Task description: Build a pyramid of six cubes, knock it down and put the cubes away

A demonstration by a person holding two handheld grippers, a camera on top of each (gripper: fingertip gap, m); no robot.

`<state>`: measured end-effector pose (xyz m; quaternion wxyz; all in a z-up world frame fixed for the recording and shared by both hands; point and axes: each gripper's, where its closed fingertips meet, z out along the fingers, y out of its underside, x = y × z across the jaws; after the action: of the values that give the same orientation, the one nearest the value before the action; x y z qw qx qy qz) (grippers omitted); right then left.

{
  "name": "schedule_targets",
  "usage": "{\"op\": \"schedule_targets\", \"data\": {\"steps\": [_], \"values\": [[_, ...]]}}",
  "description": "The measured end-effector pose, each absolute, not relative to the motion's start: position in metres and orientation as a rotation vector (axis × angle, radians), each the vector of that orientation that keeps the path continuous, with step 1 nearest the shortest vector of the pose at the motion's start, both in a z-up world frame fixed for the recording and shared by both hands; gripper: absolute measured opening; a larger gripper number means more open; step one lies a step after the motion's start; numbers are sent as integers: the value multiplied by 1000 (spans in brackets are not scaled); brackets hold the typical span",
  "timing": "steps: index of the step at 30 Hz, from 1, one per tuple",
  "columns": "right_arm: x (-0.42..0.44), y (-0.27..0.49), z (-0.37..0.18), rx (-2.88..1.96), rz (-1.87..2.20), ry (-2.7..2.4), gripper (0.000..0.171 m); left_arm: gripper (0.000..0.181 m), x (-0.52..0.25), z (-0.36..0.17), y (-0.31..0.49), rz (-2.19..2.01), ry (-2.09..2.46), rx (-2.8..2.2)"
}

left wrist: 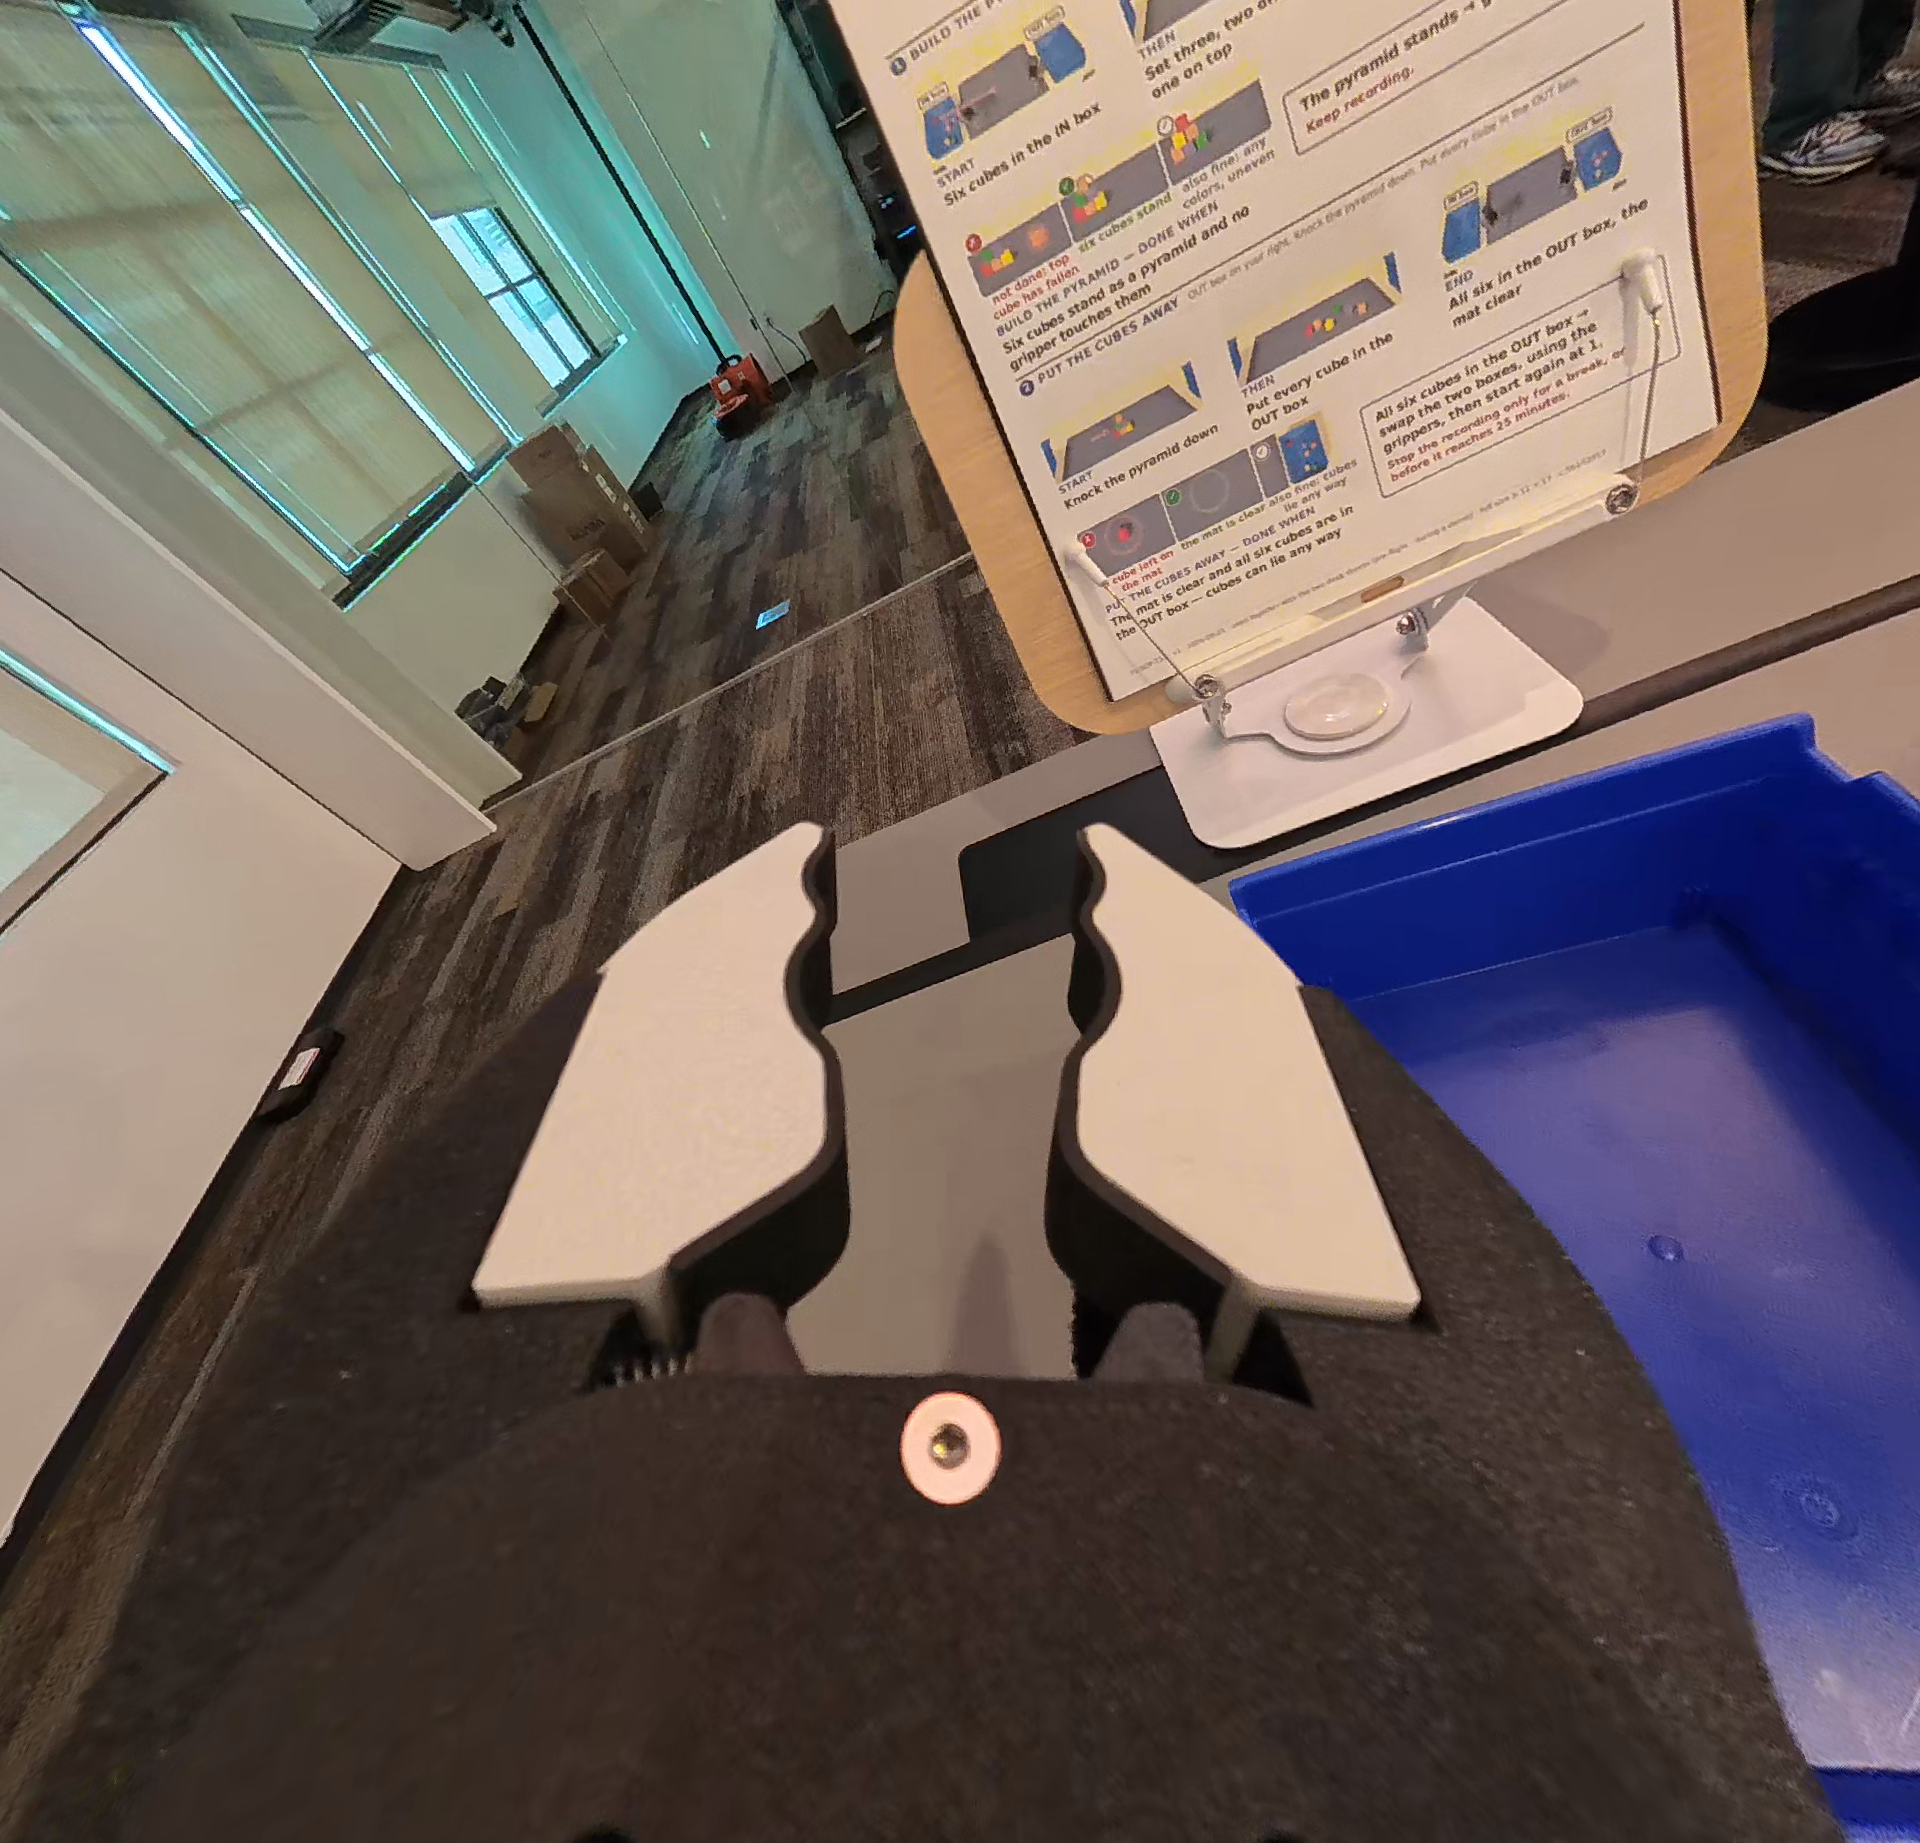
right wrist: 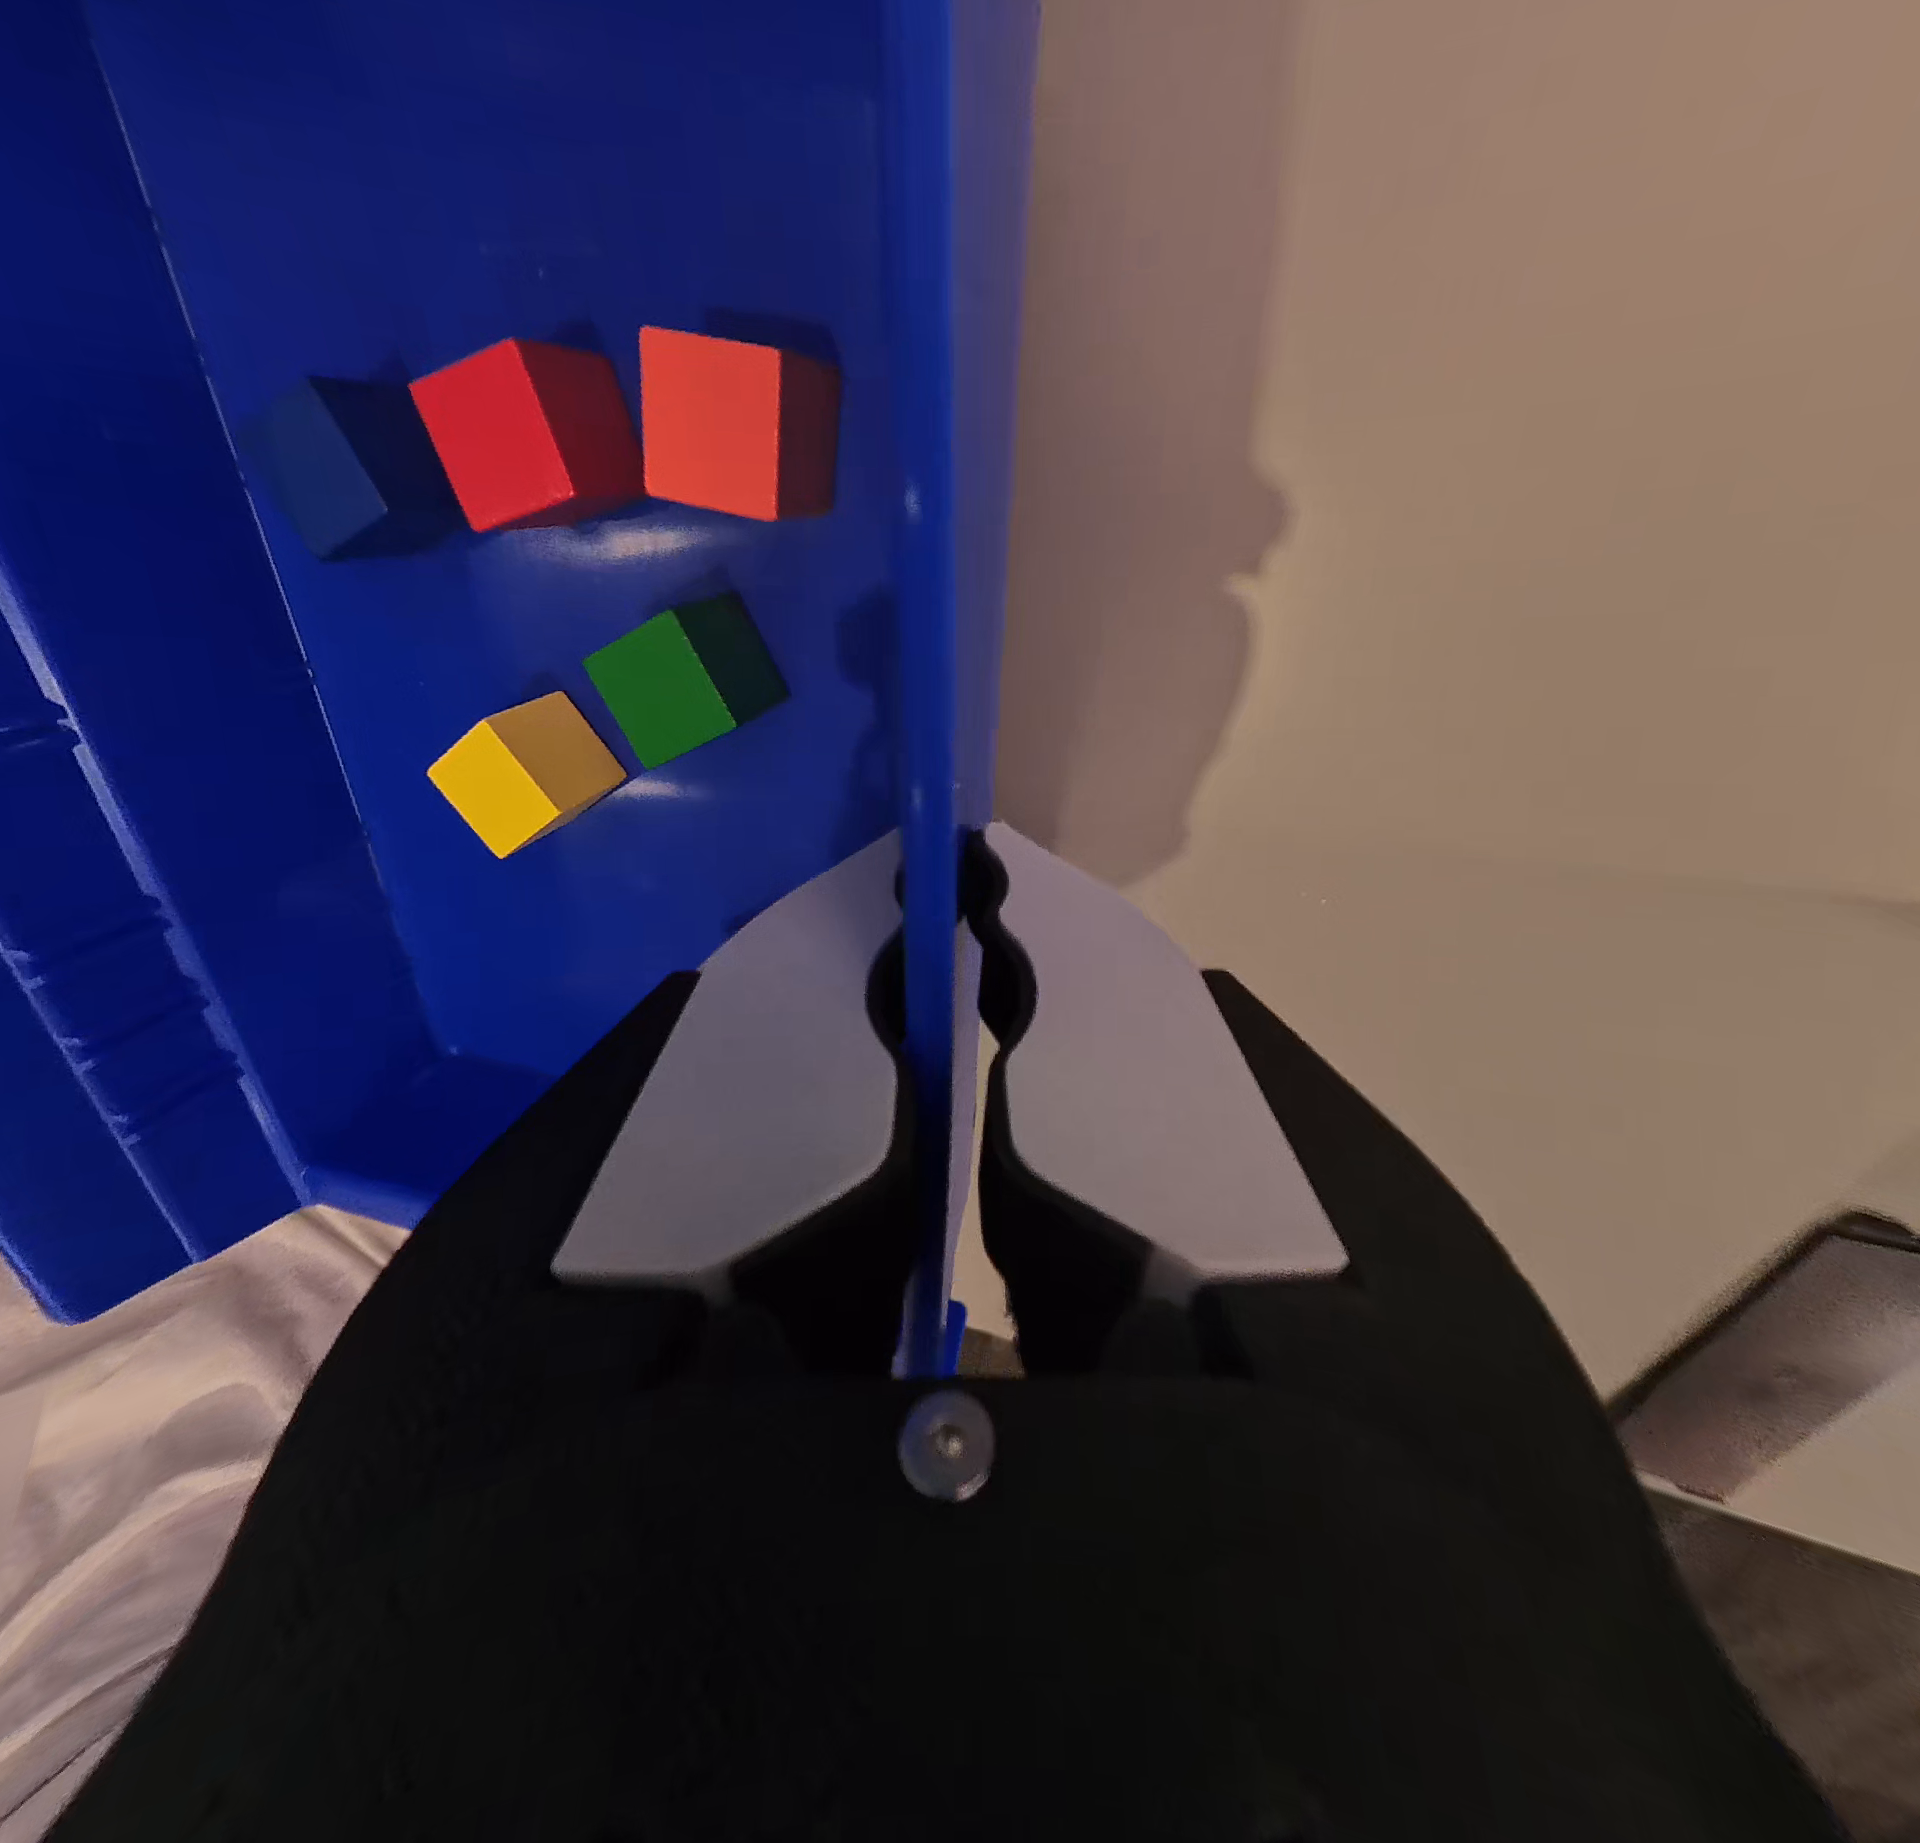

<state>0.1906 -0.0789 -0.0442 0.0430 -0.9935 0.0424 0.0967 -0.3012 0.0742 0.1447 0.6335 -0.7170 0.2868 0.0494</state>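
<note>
Cubes lie in a blue box [right wrist: 540, 183], five of them showing in the right wrist view, and the right tool [right wrist: 940, 858] is clamped on that box's thin side wall, one finger inside and one outside, with the wall running up between them. Just past the inner finger sit a yellow cube [right wrist: 525, 773] and a green cube [right wrist: 681, 684], corner to corner or very nearly so. Farther along the box floor come a dark blue cube [right wrist: 338, 468], a red cube [right wrist: 520, 432] and an orange cube [right wrist: 732, 422] in a loose row, close together; whether they touch is hard to tell. Outside the wall is a pale surface carrying the tool's shadow.

In the left wrist view the left tool [left wrist: 956, 858] is parted a moderate way, with nothing between its fingers and only the grey worktop [left wrist: 935, 1170] showing in the gap. To its right lies a second blue box [left wrist: 1621, 1118], no cubes on the part of its floor that shows. Beyond, an instruction sheet [left wrist: 1299, 287] leans on a white stand [left wrist: 1382, 723] at the worktop's far edge. Carpeted floor, cardboard boxes [left wrist: 582, 505] and windows lie farther off to the left.
</note>
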Motion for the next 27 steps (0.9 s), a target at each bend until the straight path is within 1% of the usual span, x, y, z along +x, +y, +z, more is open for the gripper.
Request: {"op": "schedule_targets", "data": {"steps": [3, 6, 10, 13, 16, 20, 24, 27], "values": [[164, -53, -1, -3034, 233, 49, 8, 39, -305, 146, 73, 113, 649, -1642], [118, -22, 34, -3025, 227, -66, 7, 39, -309, 147, 72, 109, 646, -1648], [34, 23, 50, -3000, 317, -249, 7, 39, -314, 144, 66, 36, 653, -1690], [-35, 56, 41, -2978, 389, -373, 7, 40, -327, 150, 60, 13, 624, -1689], [-108, 83, 19, -2956, 459, -485, 7, 39, -346, 156, 52, -11, 580, -1699], [-202, 106, -4, -2957, 584, -584, 7, 41, -367, 142, 39, 26, 613, -1787], [-279, 121, -16, -2943, 652, -659, 7, 42, -376, 148, 28, 53, 591, -1766], [-321, 127, -22, -2931, 696, -686, 7, 42, -371, 150, 21, 59, 625, -1741]]}}
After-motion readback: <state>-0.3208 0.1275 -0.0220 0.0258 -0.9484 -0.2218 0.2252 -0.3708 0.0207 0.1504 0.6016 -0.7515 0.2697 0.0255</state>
